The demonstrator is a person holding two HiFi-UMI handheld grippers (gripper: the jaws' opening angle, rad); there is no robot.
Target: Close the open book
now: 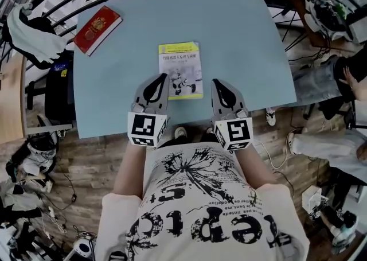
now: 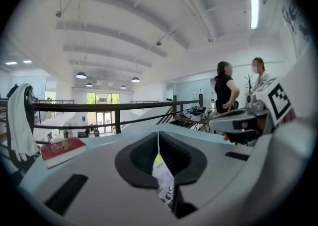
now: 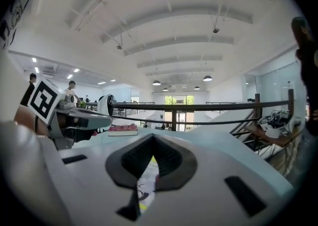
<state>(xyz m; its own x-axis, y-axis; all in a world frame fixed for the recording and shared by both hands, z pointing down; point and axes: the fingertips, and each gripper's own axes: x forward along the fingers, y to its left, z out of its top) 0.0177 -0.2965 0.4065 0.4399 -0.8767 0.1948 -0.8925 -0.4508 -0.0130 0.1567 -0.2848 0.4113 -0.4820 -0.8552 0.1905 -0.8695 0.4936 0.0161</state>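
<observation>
Glossy paper book (image 1: 180,70) on a smooth matt table (image 1: 229,30); wood-plank floor (image 1: 92,159).

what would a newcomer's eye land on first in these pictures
A pale blue table fills the head view, with a closed book, yellow-topped, lying in the middle near its near edge. The left gripper and right gripper hover over the book's near corners, fingers together and empty. A red book lies at the table's far left corner.

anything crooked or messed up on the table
Only the red book: it lies askew at the far left corner of the table. The yellow-and-white book lies closed, flat and about square. No spill or damage shows.
</observation>
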